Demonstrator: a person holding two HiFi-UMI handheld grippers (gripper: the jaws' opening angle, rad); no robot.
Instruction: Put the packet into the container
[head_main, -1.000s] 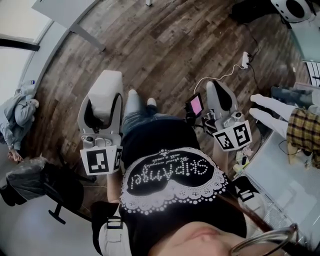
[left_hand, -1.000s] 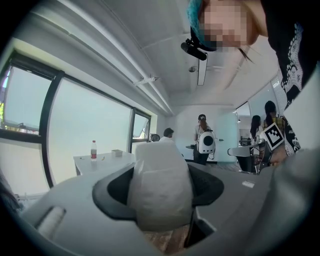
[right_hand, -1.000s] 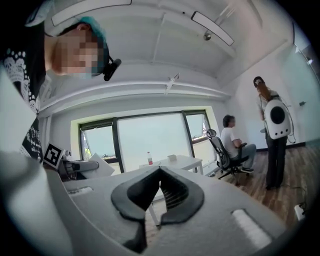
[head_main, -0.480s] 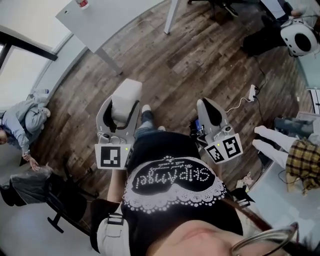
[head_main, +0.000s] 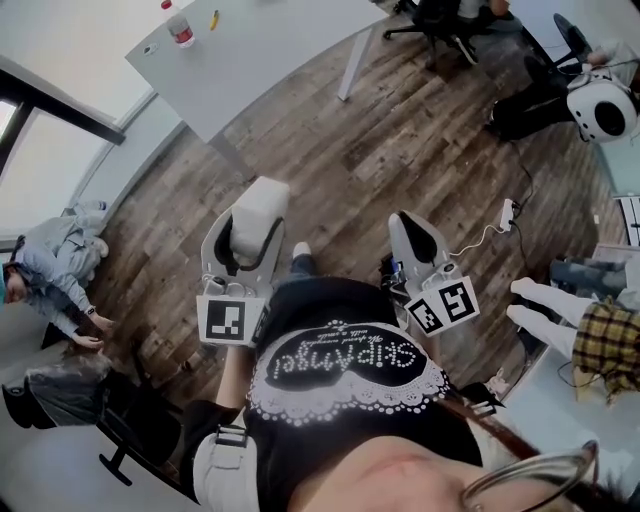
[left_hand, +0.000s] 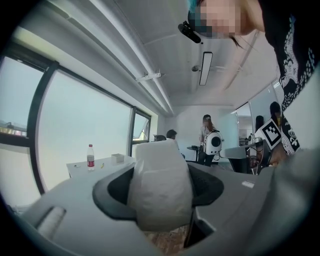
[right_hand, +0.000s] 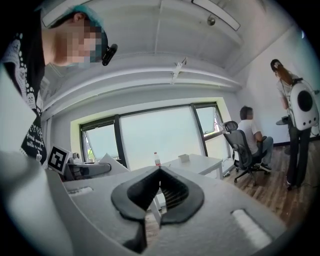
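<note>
A white packet (head_main: 261, 203) is clamped between the jaws of my left gripper (head_main: 256, 222), held in the air over the wood floor. The left gripper view shows the packet (left_hand: 161, 192) filling the gap between the dark pads (left_hand: 116, 189). My right gripper (head_main: 409, 225) hangs beside it on the right, its jaws pressed together with nothing in them; in the right gripper view the right gripper (right_hand: 160, 171) points at a white table (right_hand: 197, 163). A small white box (left_hand: 117, 158) stands on that table. No other container shows.
The white table (head_main: 262, 62) stands ahead with a red-labelled bottle (head_main: 180, 29) and a small yellow item (head_main: 214, 18) on it. Office chairs (head_main: 445, 20) and seated people are at the back right. A person (head_main: 60, 275) crouches at the left. A cable and power strip (head_main: 508, 212) lie on the floor.
Both grippers have moved forward toward the table, which now shows much more fully at the top of the head view. The left gripper still grips the packet.
</note>
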